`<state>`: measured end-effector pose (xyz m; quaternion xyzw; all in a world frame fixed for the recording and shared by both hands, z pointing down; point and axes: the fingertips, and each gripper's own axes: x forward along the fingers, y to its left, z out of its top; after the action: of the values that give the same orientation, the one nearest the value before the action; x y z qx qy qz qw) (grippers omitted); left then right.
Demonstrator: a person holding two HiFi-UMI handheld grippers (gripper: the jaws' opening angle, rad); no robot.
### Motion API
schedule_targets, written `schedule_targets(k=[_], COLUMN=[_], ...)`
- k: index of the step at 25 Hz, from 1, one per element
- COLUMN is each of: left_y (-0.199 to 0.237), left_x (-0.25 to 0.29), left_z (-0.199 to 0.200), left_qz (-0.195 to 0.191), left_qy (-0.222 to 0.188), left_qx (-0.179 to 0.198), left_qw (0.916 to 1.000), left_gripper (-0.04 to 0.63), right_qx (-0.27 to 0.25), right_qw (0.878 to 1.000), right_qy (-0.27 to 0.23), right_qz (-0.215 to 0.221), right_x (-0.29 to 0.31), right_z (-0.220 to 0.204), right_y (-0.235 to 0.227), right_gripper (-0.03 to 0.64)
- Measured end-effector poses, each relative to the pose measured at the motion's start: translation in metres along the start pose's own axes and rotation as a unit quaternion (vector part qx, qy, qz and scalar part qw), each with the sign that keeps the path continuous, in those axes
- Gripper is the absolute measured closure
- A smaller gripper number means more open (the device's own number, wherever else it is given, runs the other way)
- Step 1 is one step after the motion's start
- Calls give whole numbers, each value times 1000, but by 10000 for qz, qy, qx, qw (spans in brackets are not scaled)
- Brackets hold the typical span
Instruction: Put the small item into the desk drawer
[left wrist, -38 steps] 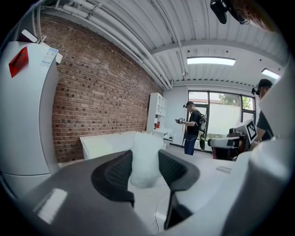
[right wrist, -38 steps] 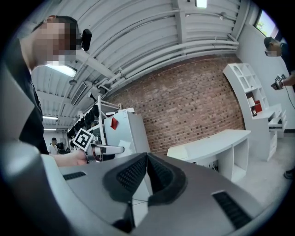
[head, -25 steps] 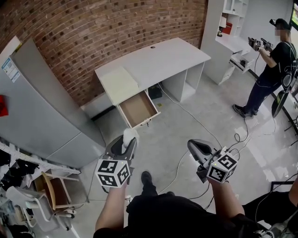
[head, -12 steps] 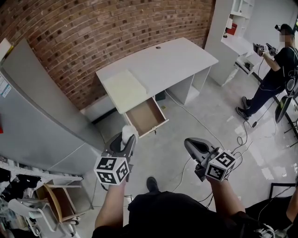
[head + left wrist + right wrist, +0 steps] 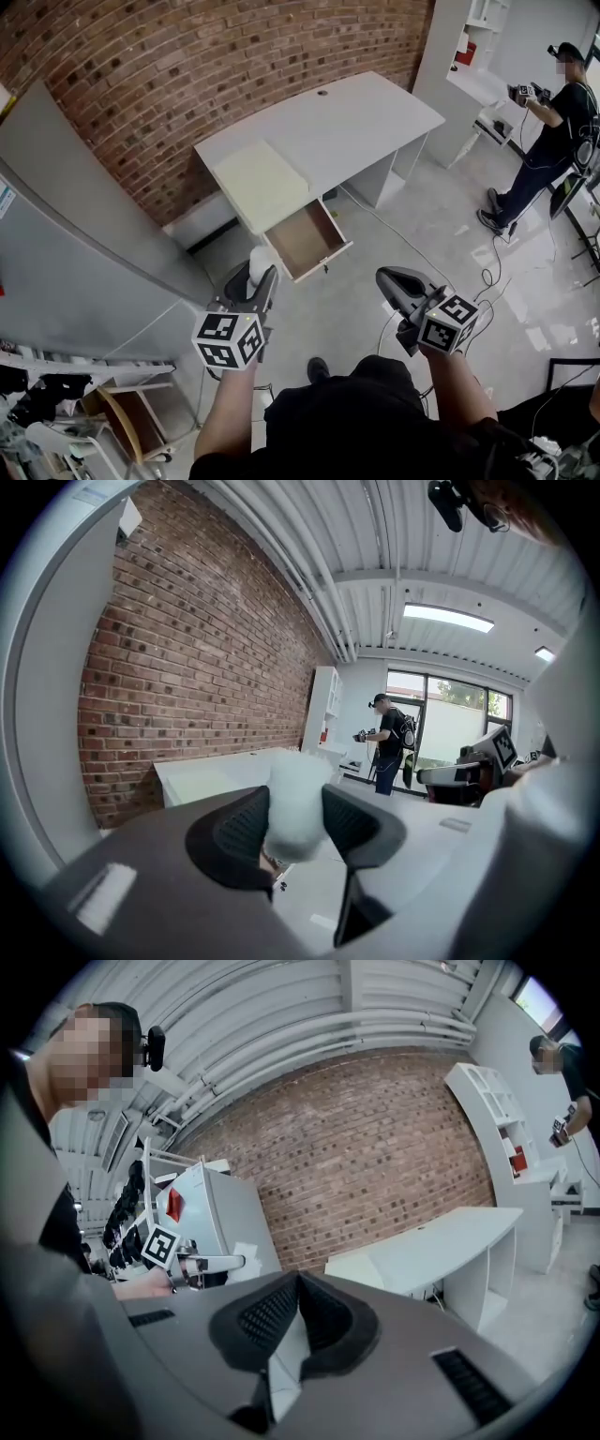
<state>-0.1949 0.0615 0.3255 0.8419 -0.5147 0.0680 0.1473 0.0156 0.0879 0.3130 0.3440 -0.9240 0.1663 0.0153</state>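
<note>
The left gripper [image 5: 295, 822] is clamped on the small white item [image 5: 298, 801]. Its two ribbed pads press the item's sides, and the jaws stand wide because the item fills the gap between them. In the head view the item [image 5: 260, 259] sticks up past the tips of the left gripper [image 5: 257, 274], so the hold is on its lower part, with its rounded top free.

It looks pale, matte and blunt-edged. I judge it light and probably soft, like foam or wadding, though its outline is too blurred to be sure. If so, a hard squeeze would dent it rather than break it, and a slack one could let it tip out at the top. Gripping across its middle, pads flat on opposite sides, seems the safest hold. A light thing like this may also cling to a pad on release.

The right gripper [image 5: 298, 1312] is closed with nothing between its pads, and in the head view it [image 5: 385, 280] hangs in the air off to the right.

Both grippers are over the floor [image 5: 375, 234], short of the drawer [image 5: 305, 240]. The drawer stands pulled out under the front edge of the bench [image 5: 361, 117], near its left end, with its brown bottom showing. A cream sheet [image 5: 262, 183] lies on the benchtop's left corner, above it.
</note>
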Motion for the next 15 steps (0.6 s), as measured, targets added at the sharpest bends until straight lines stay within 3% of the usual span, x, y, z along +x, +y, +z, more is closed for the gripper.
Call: schedule_targets(k=[7,15], left_y=[26,56], left_x=[1,20], left_z=[-6,-8], left_qz=[50,358], left_qy=[27,129], left_qx=[-172,-286], left_qw=[9998,9989], left_gripper=[413,413], right_qx=[-4,149], right_qw=[9998,9990], right_qy=[151,206], right_qz=[144,374], right_x=[32,67], right_z=[-4,-1], right_y=[8,-17], right_gripper=[604,604])
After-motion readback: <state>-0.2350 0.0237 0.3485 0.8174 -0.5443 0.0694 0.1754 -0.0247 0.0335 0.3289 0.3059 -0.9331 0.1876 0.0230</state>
